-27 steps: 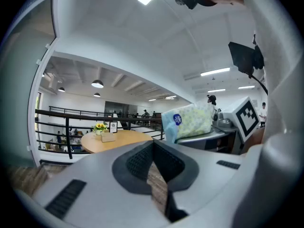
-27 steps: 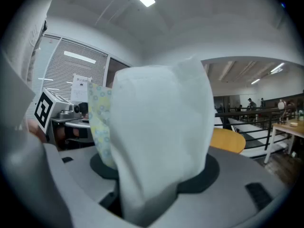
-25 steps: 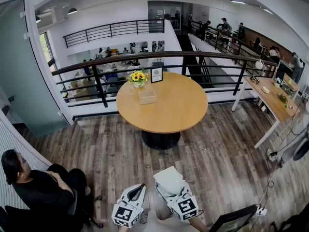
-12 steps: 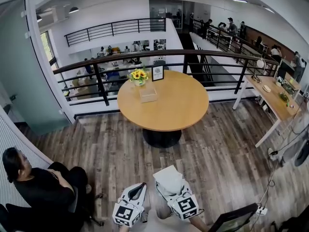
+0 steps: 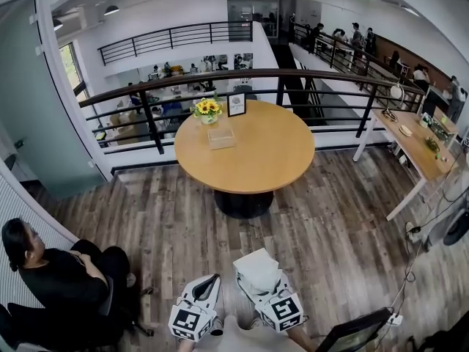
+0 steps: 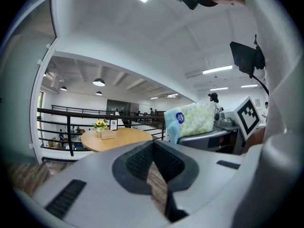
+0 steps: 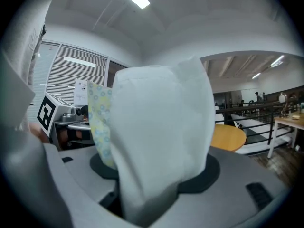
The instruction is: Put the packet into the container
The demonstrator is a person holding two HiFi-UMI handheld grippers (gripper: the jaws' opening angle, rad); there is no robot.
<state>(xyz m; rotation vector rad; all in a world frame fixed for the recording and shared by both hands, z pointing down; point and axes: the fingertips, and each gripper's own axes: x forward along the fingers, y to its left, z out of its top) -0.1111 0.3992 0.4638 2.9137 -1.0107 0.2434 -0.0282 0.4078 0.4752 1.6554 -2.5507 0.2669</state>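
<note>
Right claw: right gripper, jaws standing wide and clamped on the packet, as in the earlier frame.
Packet: white packet with a yellow-flowered face, wedged between the right claw's pads and sticking out beyond their tips; its place in the claw is unchanged.
Left claw: left gripper, just beside the right claw on its left, pads meeting at the tips with nothing between them; no change from the earlier frame.
Container: pale open box, well ahead of both claws and apart from them, slightly left of the left claw's line.
Table: round wooden table bearing the box, far in front of the claws across the plank floor; it sits slightly higher in the head view than before.
Flowers: yellow flowers, just beyond the box.
Bystander: seated person, well to the left of the left claw, shifted a little towards the frame's left edge.
</note>
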